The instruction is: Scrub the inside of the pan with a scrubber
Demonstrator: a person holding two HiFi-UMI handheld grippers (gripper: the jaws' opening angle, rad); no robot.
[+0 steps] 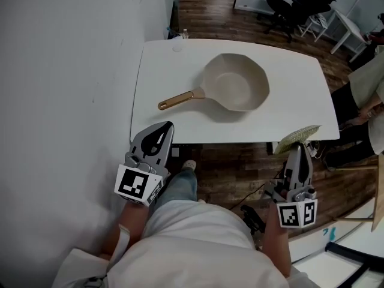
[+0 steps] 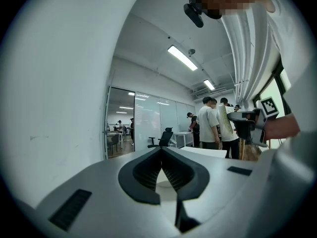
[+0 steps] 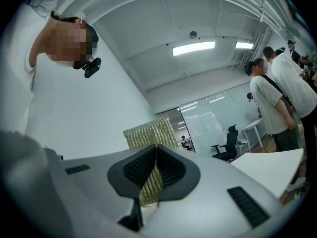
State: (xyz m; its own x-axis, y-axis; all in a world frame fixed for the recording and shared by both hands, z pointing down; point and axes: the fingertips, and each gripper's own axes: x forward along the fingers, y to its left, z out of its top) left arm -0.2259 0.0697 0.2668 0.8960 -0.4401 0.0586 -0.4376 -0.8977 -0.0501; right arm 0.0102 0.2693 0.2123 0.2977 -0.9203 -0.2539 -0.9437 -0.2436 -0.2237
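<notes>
The pan (image 1: 235, 81) sits upright near the middle of the white bench (image 1: 300, 107), cream inside, its tan handle (image 1: 180, 99) pointing toward my left side. The scrubber (image 1: 296, 138), a flat yellow-green woven pad, is pinched in my right claw (image 1: 298, 150). It sticks out past the tips at the bench's near edge, well apart from the pan. My left claw (image 1: 163, 128) is clenched on nothing, tips pressed together, just off the bench's near left corner. Below both claws is wooden floor (image 1: 234, 161). A white wall (image 1: 72, 71) runs along my left. Black office chairs (image 1: 288, 5) stand beyond the bench's far side, and people (image 1: 366, 101) stand off to my right.
</notes>
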